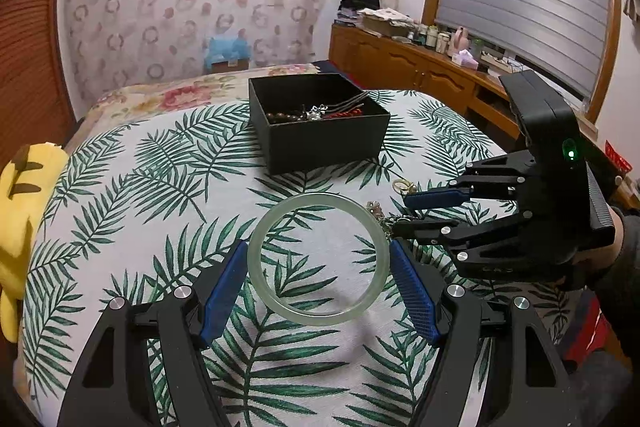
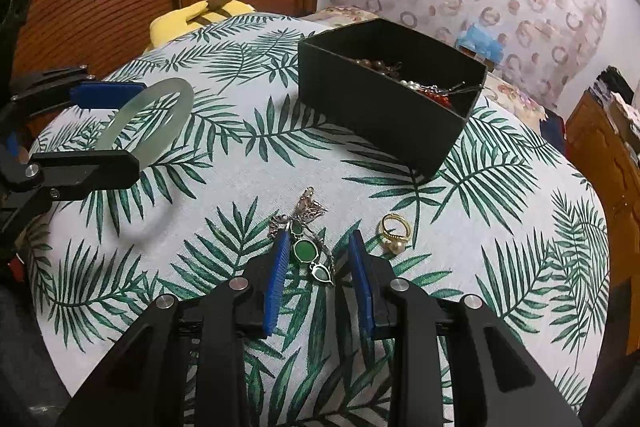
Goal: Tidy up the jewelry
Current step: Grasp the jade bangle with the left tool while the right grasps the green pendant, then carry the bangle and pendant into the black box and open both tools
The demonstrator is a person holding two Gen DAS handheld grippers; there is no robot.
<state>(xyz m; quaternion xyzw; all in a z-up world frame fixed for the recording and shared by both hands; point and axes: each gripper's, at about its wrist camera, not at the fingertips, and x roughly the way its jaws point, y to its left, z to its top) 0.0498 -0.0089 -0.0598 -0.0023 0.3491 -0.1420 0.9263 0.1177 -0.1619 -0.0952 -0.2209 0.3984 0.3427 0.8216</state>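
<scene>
Two grippers work over a bed covered with a palm-leaf cloth (image 1: pixel 120 195). At the lower centre of the left wrist view, the left gripper (image 1: pixel 318 259) stands spread wide, its blue pads pressing the outer rim of a pale green bangle (image 1: pixel 280 301) on either side, so it is pinching the bangle across its width. In the right wrist view the bangle (image 2: pixel 176 103) sits at the left of the frame, lifted clear of the cloth and tilted, with its shadow on the cloth below it. It is a smooth, translucent, plain ring.

At the lower centre of the right wrist view, the right gripper (image 2: pixel 318 247) has its jaws partly closed around a pendant (image 2: pixel 306 241) lying on the cloth; the left pad touches its edge, while a gap shows at the right pad. The pendant's long axis runs from upper left to lower right: a silver butterfly at the far end, then green oval stones and a teardrop drop toward the camera.

Just right of the gripper lies a gold ring (image 2: pixel 394 229) with a pearl. A black box (image 2: pixel 376 115), open and holding beads, stands in the upper centre.
</scene>
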